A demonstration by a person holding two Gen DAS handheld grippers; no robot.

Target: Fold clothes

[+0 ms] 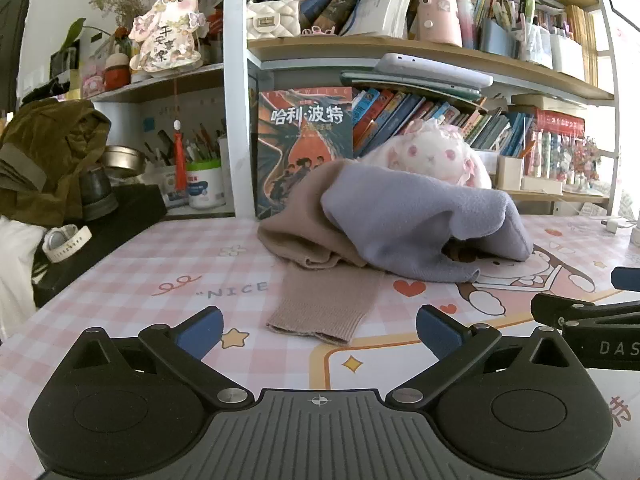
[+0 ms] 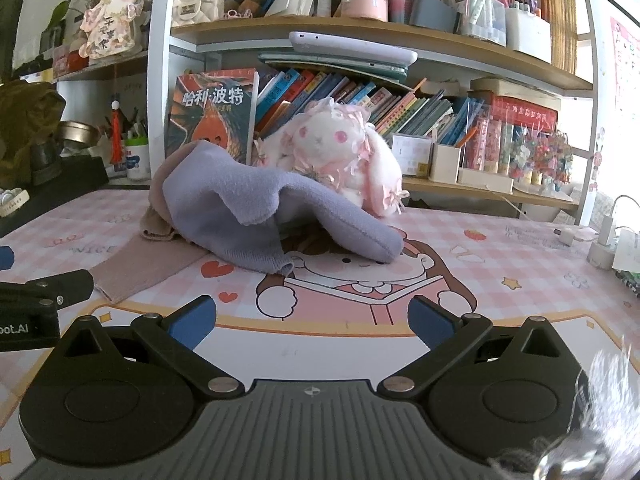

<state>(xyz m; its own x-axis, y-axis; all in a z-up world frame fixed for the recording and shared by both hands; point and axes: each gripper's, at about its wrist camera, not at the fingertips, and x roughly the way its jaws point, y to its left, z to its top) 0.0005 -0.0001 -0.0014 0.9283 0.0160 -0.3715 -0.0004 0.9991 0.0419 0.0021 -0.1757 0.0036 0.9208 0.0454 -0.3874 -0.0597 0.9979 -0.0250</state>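
Observation:
A lavender garment lies crumpled on top of a beige knit garment in the middle of the pink checked desk mat. A beige ribbed cuff stretches toward my left gripper, which is open and empty just short of it. In the right wrist view the lavender garment and the beige sleeve lie ahead and to the left of my right gripper, which is open and empty above the mat's cartoon picture.
A white and pink plush rabbit sits behind the clothes against a full bookshelf. An olive bag and a white watch lie at the left. Chargers and cables sit at the right edge.

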